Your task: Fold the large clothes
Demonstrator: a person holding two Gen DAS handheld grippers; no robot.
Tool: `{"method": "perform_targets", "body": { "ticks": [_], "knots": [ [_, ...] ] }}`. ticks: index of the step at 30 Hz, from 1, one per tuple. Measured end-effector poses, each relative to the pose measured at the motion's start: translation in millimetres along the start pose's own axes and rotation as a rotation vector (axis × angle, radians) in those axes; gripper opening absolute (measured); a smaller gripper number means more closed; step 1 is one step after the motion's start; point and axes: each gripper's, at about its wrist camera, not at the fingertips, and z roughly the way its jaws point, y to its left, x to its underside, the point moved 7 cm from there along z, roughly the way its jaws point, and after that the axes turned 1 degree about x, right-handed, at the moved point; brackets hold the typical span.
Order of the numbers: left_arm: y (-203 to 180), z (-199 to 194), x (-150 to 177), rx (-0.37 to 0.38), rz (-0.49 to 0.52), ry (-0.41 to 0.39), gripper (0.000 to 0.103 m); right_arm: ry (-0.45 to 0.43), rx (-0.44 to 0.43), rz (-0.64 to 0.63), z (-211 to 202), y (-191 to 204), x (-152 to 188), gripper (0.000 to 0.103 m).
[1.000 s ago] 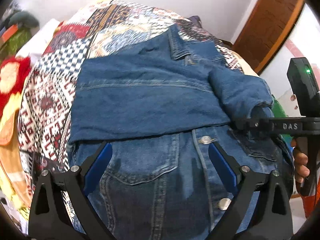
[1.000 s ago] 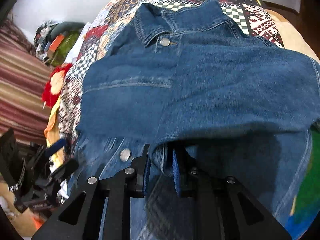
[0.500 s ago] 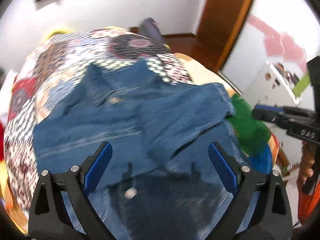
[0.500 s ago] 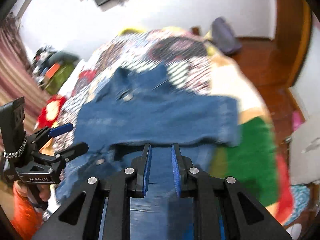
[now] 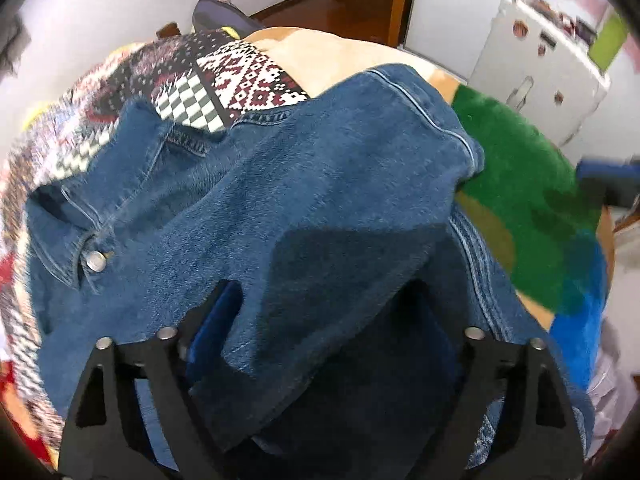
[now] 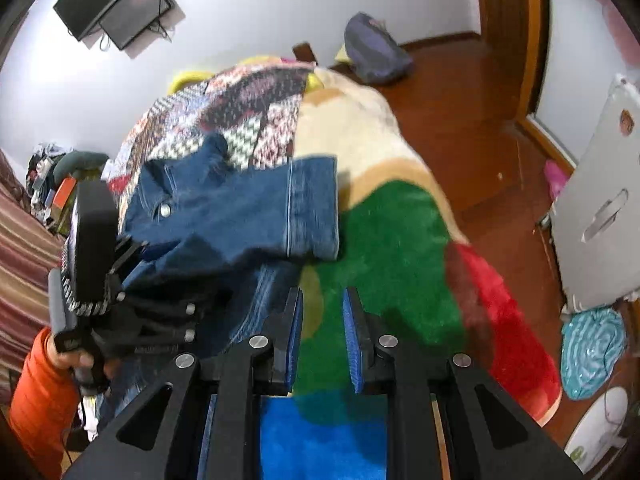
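You're closing left gripper (image 5: 320,344) around jacket (image 5: 320,200) sleeve fold, not pinching yet; right gripper (image 6: 322,336) narrow, empty; folded sleeve risks sliding open.

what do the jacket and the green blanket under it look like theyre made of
Jacket: looks like blue denim, matte and slightly brushed, with contrast topstitched seams and a shiny metal snap button.
Green blanket: apparently plush fleece, likely synthetic; its fuzzy, deep pile shows in saturated colour blocks.
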Motion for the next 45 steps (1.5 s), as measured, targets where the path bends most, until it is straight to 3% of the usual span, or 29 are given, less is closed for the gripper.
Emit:
{"method": "perform_targets", "body": {
  "ticks": [2, 3, 5, 6, 10, 14, 18, 21, 23, 24, 25, 26, 28, 31, 35, 38, 40, 45],
  "knots": [
    [9.9, -6.7, -0.8, 0.018, -0.044, -0.022, 0.053, 0.022, 0.001, -0.012, 9.8, 3.0, 4.7, 0.016],
    [15.4, -10.1, -0.7, 0.055, -0.074, -0.024, 0.050, 0.033, -0.002, -0.015, 15.1, 4.2, 6.0, 0.016],
    [29.9, -16.0, -1.1, 0.088, -0.125, -0.029, 0.023, 0.060, -0.020, -0.011, 26.7, 10.0, 7.4, 0.016],
    [36.0, -17.9, -1.2, 0.082, -0.139, -0.029, 0.018, 0.067, -0.031, -0.010, 30.2, 12.8, 7.8, 0.016],
    [69.3, -44.5, -2.8, 0.060, -0.217, -0.100, 0.011, 0.086, -0.066, -0.028, 44.9, 33.0, 5.5, 0.016],
    [104.4, -87.8, -0.6, 0.024, -0.285, -0.221, 0.010, 0.121, -0.070, -0.076, 60.8, 57.3, 8.0, 0.016],
    [139.9, -118.6, 17.5, -0.026, -0.340, -0.286, 0.010, 0.151, 0.006, -0.141, 78.2, 67.0, 17.2, 0.016],
    [156.7, -119.1, 44.7, -0.027, -0.365, -0.268, 0.010, 0.146, -0.026, -0.138, 81.8, 70.0, 23.7, 0.016],
    [161.5, -109.9, 68.9, -0.029, -0.378, -0.236, 0.011, 0.146, -0.019, -0.133, 82.3, 69.7, 26.5, 0.022],
    [163.8, -102.4, 84.0, -0.026, -0.390, -0.218, 0.012, 0.142, -0.005, -0.134, 82.0, 69.1, 27.3, 0.027],
    [165.5, -98.8, 95.4, -0.024, -0.402, -0.206, 0.014, 0.137, 0.018, -0.135, 81.8, 68.0, 28.0, 0.039],
    [168.9, -92.9, 107.4, -0.024, -0.422, -0.193, 0.018, 0.129, 0.066, -0.134, 81.5, 64.7, 29.0, 0.059],
    [172.4, -82.8, 128.1, -0.005, -0.467, -0.173, 0.028, 0.105, 0.110, -0.144, 79.9, 61.0, 31.8, 0.071],
    [176.9, -66.4, 154.9, -0.028, -0.494, -0.136, 0.048, 0.108, 0.112, -0.154, 79.4, 59.7, 36.4, 0.071],
    [168.3, -60.5, 165.7, -0.058, -0.479, -0.137, 0.051, 0.109, 0.131, -0.153, 78.8, 58.6, 35.9, 0.071],
    [157.2, -62.8, 160.9, -0.135, -0.411, -0.097, 0.064, 0.113, 0.128, -0.138, 79.4, 59.0, 35.2, 0.071],
    [150.6, -67.4, 153.4, -0.199, -0.354, -0.086, 0.065, 0.117, 0.119, -0.126, 78.6, 59.7, 35.7, 0.071],
    [132.7, -82.6, 121.5, -0.198, -0.282, -0.125, 0.076, 0.119, 0.084, -0.114, 73.4, 64.3, 36.1, 0.071]
  ]
}}
